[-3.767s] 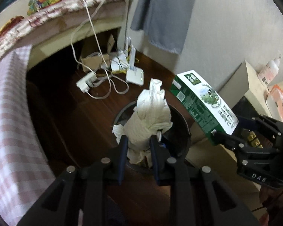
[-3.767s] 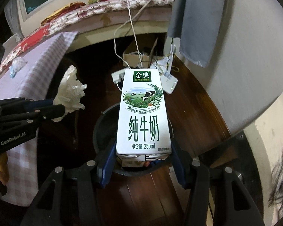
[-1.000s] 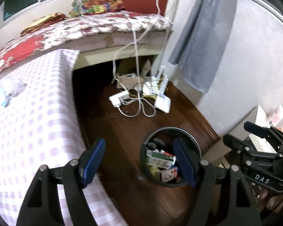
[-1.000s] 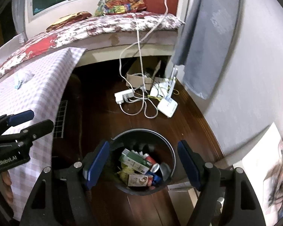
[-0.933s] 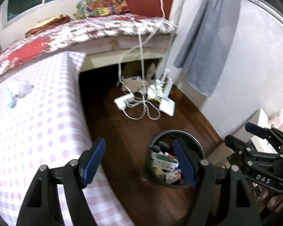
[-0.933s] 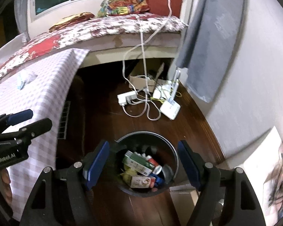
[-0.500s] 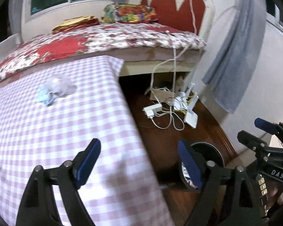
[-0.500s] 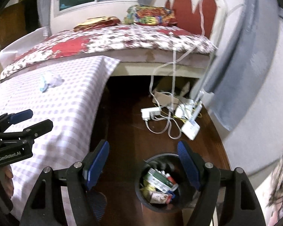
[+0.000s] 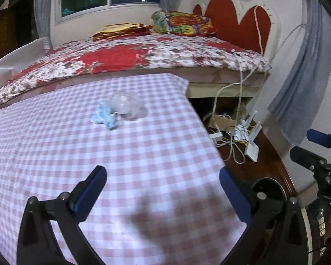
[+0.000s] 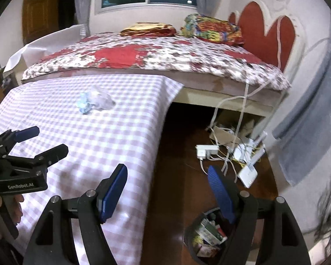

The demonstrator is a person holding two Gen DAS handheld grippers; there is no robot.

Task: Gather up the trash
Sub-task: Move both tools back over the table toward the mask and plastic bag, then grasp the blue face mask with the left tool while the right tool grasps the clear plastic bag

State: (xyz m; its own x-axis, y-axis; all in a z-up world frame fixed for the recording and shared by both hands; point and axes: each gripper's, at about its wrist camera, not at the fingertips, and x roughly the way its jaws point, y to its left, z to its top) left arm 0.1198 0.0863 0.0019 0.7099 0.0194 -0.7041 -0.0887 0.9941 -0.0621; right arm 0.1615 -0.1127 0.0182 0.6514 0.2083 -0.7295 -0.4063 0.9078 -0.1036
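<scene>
A crumpled blue scrap with a clear plastic wrapper (image 9: 119,110) lies on the pink checked tablecloth (image 9: 154,145), far ahead of both grippers; the right wrist view shows the same scrap and wrapper (image 10: 94,100). My left gripper (image 9: 161,176) hovers over the cloth, its jaws opening wide with nothing between them. My right gripper (image 10: 167,172) stands open and empty over the table's edge and the floor. The black trash bin (image 10: 209,234), with cartons and cans inside, stands on the floor below its right finger. In the left wrist view the bin (image 9: 267,190) peeks out past the table corner.
A bed with a red floral quilt (image 9: 132,57) runs behind the table. A power strip (image 10: 206,151), a white router (image 10: 247,174) and tangled cables lie on the dark wood floor by the wall. A grey cloth (image 10: 309,128) hangs at the right.
Both grippers have swung left and risen away from the bin toward the table. The left jaws have spread wider. The bin has slid to the lower right of both views.
</scene>
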